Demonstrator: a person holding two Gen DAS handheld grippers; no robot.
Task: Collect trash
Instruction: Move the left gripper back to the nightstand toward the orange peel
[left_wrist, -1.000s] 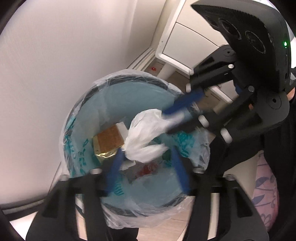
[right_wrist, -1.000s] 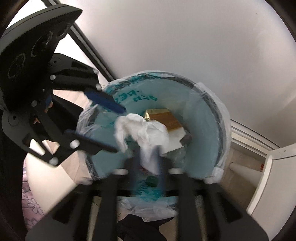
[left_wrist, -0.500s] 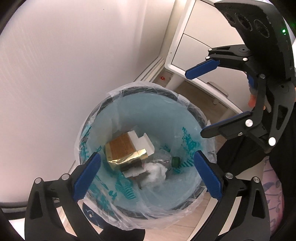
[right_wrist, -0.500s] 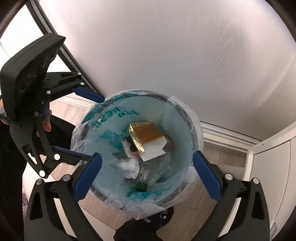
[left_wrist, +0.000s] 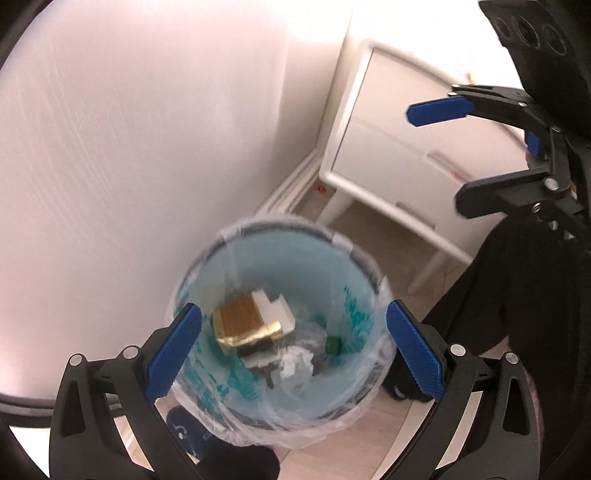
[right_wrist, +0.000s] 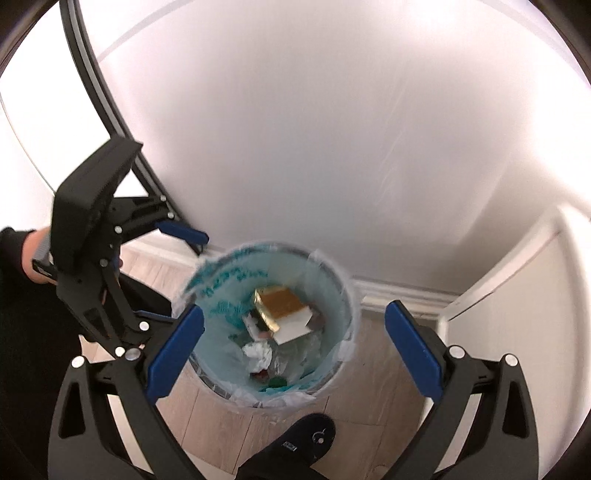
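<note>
Left gripper (left_wrist: 293, 350): jaws are standing spread wide, nothing between the pads; it is pointing down at the bin from the lower part of the left wrist frame.
Right gripper (right_wrist: 293, 350): jaws are standing spread wide, nothing between the pads; it is pointing down at the bin from the lower part of the right wrist frame.
Cross view: the right gripper is showing at the upper right of the left wrist frame; the left gripper is showing at the middle left of the right wrist frame, with a hand (right_wrist: 31, 258) in a dark sleeve gripping it.
Trash bin (left_wrist: 343, 243): a round bin is sitting on the floor, below centre in both frames, lined with a clear plastic bag (left_wrist: 236, 432) printed in teal.
Crumpled white trash (left_wrist: 295, 363): it is lying at the bottom of the bin, apart from both grippers.
Gold box (left_wrist: 243, 325): it is lying inside the bin beside the crumpled white trash, with white card under it.
Green cap (left_wrist: 333, 344): it is lying in the bin, right of the crumpled white trash.
White cabinet (left_wrist: 399, 144): it is standing at the upper right of the left wrist frame, near the bin.
Wall (right_wrist: 314, 129): it is filling the upper part of both frames.
Floor (right_wrist: 369, 384): pale wood planks are showing around the bin.
</note>
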